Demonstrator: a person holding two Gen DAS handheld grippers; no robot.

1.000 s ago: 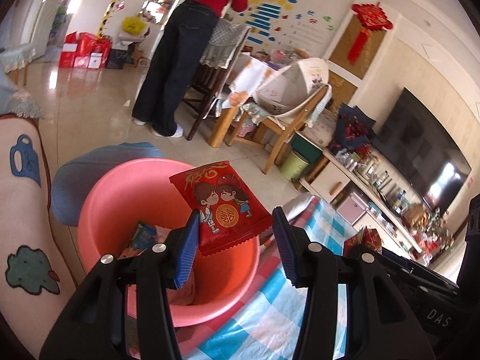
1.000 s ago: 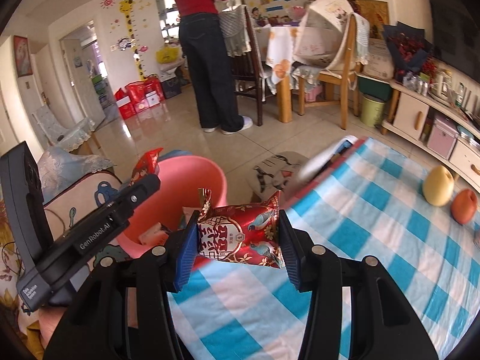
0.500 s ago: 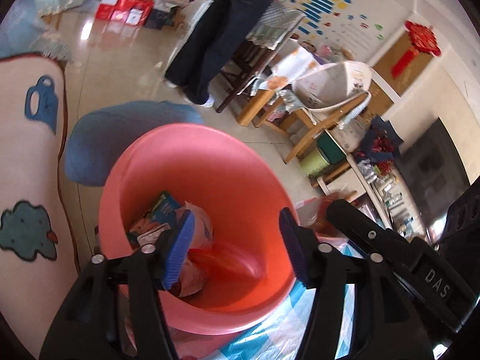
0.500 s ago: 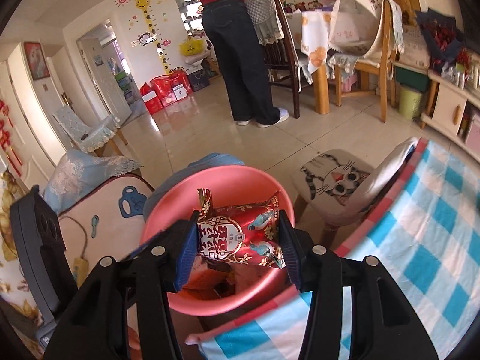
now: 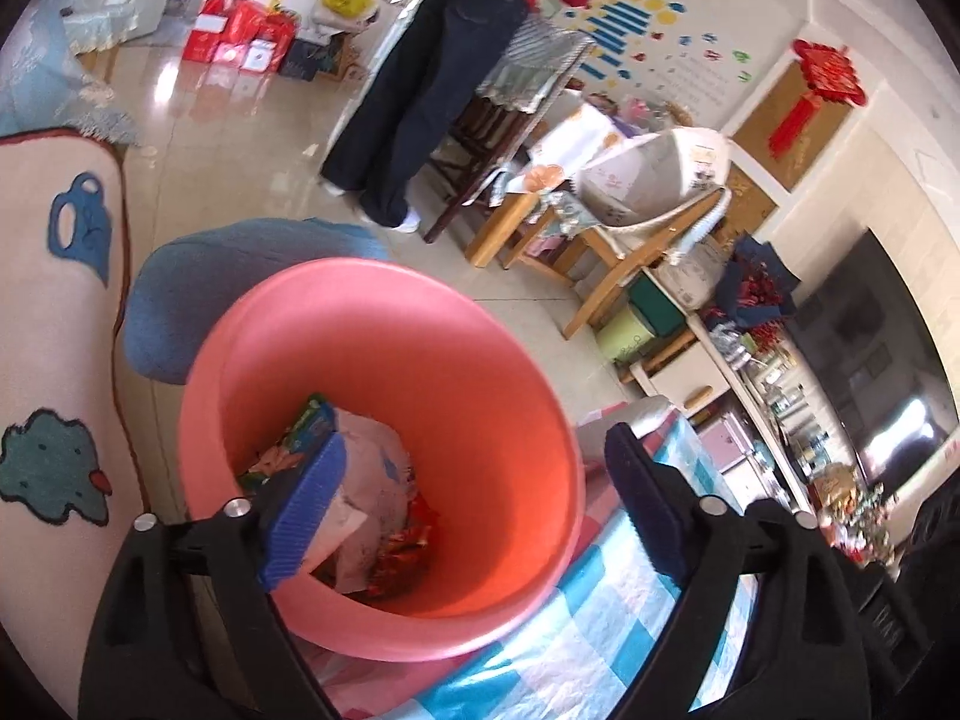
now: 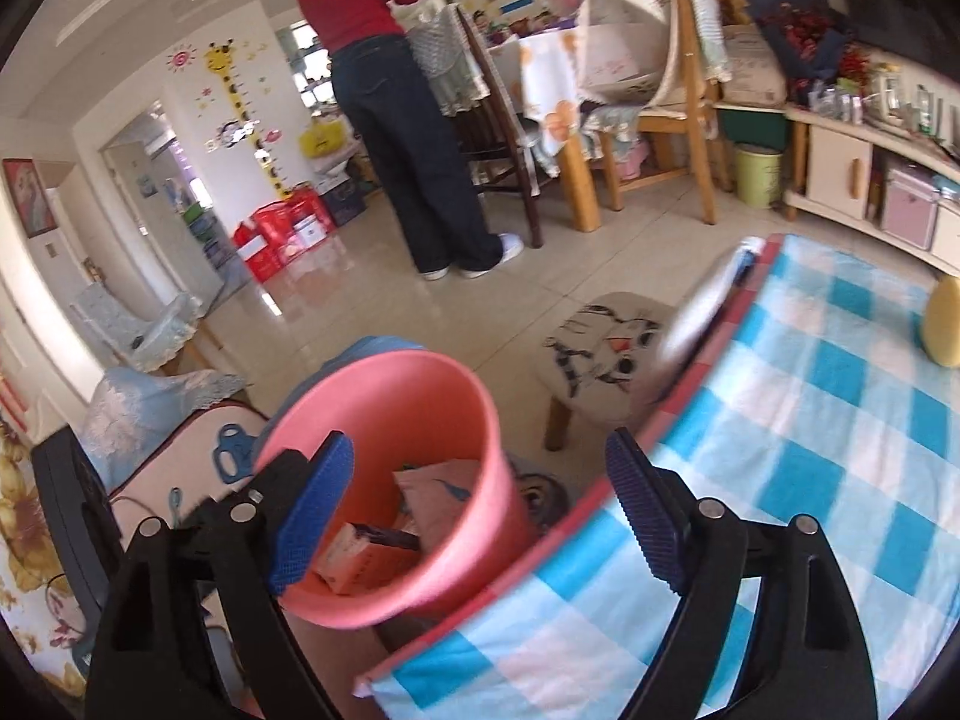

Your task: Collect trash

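Note:
A pink bucket (image 5: pixel 420 324) stands on the floor beside the table with the blue checked cloth (image 6: pixel 840 420). Crumpled paper and red wrappers (image 5: pixel 384 516) lie in its bottom. My left gripper (image 5: pixel 474 504) hangs over the bucket's mouth, jaws opening wide, nothing between them. In the right wrist view the same bucket (image 6: pixel 420 420) sits lower left, with paper and a packet (image 6: pixel 432 492) inside. My right gripper (image 6: pixel 474 510) hovers over the bucket's rim and the table edge, jaws opening, nothing between them.
A small stool with a cat cushion (image 6: pixel 606 348) stands past the bucket. A blue cushion (image 5: pixel 240 276) lies behind it. A person (image 6: pixel 396 108) in a red top stands at the dining table. A yellow fruit (image 6: pixel 945 324) rests on the cloth at far right.
The left gripper let go of its red packet, which dropped into the bucket. The right gripper carried its red packet over the bucket and released it. Both now stand wide.

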